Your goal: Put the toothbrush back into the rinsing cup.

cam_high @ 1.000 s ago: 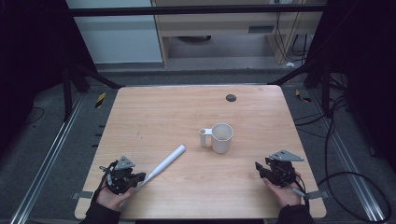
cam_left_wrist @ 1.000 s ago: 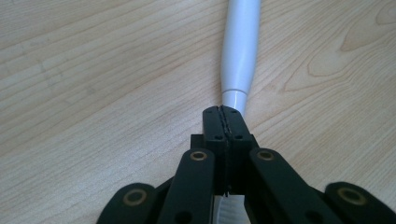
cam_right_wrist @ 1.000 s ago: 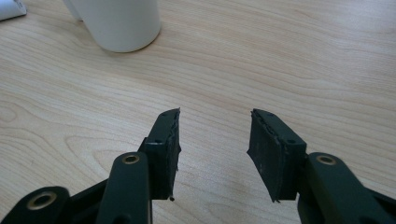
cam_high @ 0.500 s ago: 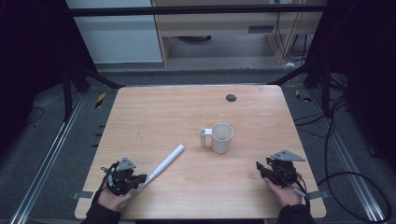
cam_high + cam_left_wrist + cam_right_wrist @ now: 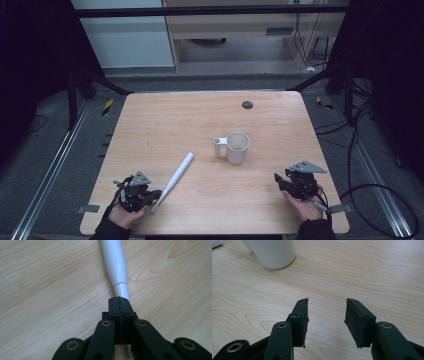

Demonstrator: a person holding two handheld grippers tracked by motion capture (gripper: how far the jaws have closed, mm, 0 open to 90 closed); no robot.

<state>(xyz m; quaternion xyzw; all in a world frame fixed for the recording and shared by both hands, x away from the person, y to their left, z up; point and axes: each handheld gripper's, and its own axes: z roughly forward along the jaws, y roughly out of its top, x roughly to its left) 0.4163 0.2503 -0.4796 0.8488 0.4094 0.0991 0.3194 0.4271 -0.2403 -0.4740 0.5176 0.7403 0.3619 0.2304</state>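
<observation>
White rod lies aslant on the tabletop, its thin end in the left tool

White rod (image 5: 176, 179) lies flat on the tabletop (image 5: 180, 120), long axis running from about 7 o'clock to 1 o'clock in the high view. Its thick end points toward the white mug (image 5: 236, 147), well apart from it; its narrow, glossy end points back at the person. In the left gripper view the rod (image 5: 115, 267) runs straight away from the jaws, widening with distance.

The left tool (image 5: 150, 196) sits low at the near left corner, cradled in the left hand (image 5: 122, 215), aimed along the rod. Its jaws are pressed together on the rod's narrow tip. The right tool (image 5: 326, 322) rests at the near right edge in the right hand (image 5: 302, 209), aimed toward 10 o'clock, jaws apart over bare wood with nothing between them.

The rod's very tip is hidden behind the closed jaws, and its far end is cut off at the top of the left gripper view. The mug's rim is cropped in the right gripper view
</observation>
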